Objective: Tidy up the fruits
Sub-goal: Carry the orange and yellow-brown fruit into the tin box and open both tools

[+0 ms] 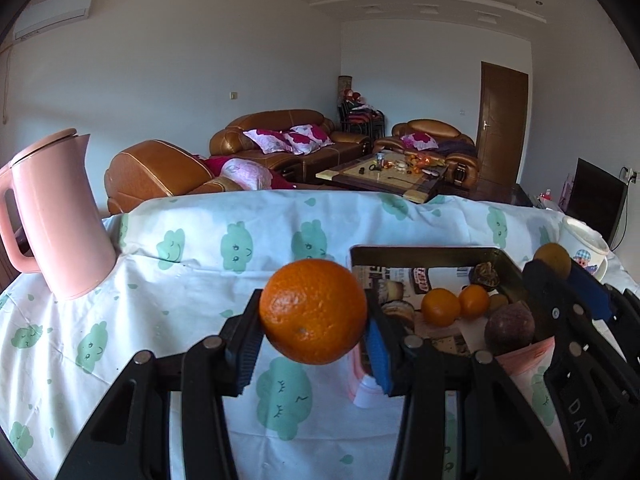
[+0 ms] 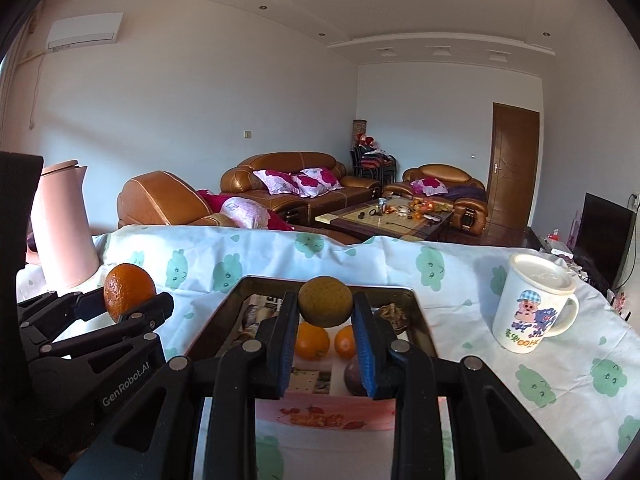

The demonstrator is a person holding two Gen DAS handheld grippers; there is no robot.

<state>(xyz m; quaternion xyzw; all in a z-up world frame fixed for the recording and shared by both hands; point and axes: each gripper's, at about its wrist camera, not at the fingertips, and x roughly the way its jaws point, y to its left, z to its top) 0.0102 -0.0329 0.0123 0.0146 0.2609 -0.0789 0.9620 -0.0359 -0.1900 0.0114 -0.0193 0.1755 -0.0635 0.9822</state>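
Note:
My left gripper (image 1: 314, 320) is shut on a big orange (image 1: 313, 310) and holds it above the tablecloth, left of the metal tray (image 1: 420, 251). It also shows in the right wrist view (image 2: 130, 294). My right gripper (image 2: 325, 304) is shut on a brownish-green round fruit (image 2: 325, 301) and holds it over the tray (image 2: 224, 312). In the tray lie two small oranges (image 2: 312, 340), a dark purple fruit (image 1: 509, 328) and a brown nut-like item (image 2: 394, 314).
A pink kettle (image 1: 60, 216) stands at the table's far left. A white cartoon mug with a lid (image 2: 532, 304) stands right of the tray. A pink printed box edge (image 2: 320, 412) lies at the tray's near side. Sofas and a coffee table are beyond.

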